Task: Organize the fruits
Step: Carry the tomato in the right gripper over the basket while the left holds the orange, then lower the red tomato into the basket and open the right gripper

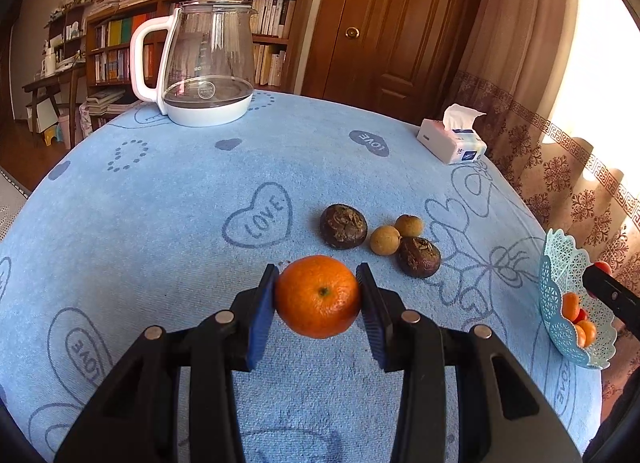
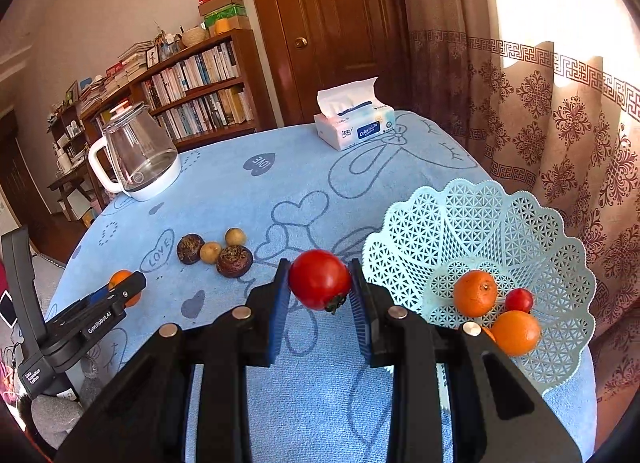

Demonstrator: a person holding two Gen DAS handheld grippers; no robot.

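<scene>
My left gripper (image 1: 318, 283) is shut on an orange tangerine (image 1: 318, 297), held above the blue tablecloth. My right gripper (image 2: 319, 279) is shut on a red tomato (image 2: 320, 279), just left of the pale lattice fruit basket (image 2: 480, 215). The basket holds two tangerines (image 2: 475, 293) (image 2: 516, 333) and a small red tomato (image 2: 519, 300). Two dark water chestnuts (image 1: 343, 226) (image 1: 418, 257) and two tan longans (image 1: 385, 240) (image 1: 409, 225) lie on the cloth ahead of my left gripper. The basket also shows in the left wrist view (image 1: 560, 263) at the far right.
A glass kettle (image 1: 206, 63) on a white base stands at the far left of the table. A tissue box (image 1: 452, 141) sits at the far right edge. Curtains (image 2: 560, 123) hang close behind the basket. Bookshelves and a door lie beyond.
</scene>
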